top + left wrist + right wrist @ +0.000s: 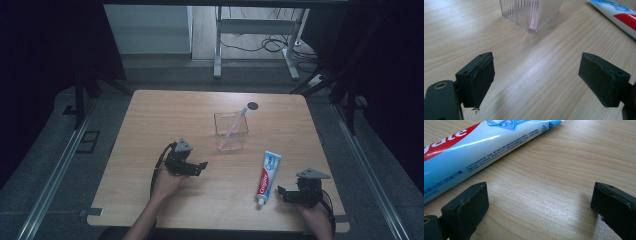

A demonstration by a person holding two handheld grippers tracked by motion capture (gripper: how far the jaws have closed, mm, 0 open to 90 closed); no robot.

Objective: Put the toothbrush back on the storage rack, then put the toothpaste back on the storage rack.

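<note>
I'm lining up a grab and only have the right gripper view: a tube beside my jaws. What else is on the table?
Observer: A clear cup stands near the table's middle, beyond the tube.
Operator: Anything in it?
Observer: A pink toothbrush leans inside, head up past the far rim.
Operator: Where is the left gripper?
Observer: The left gripper rests open near the front, left of the cup, and points toward the cup; nothing lies between its jaws.
Operator: And which way does the tube lie?
Observer: Its cap points toward the person, just left of the right gripper, which is open.
</note>
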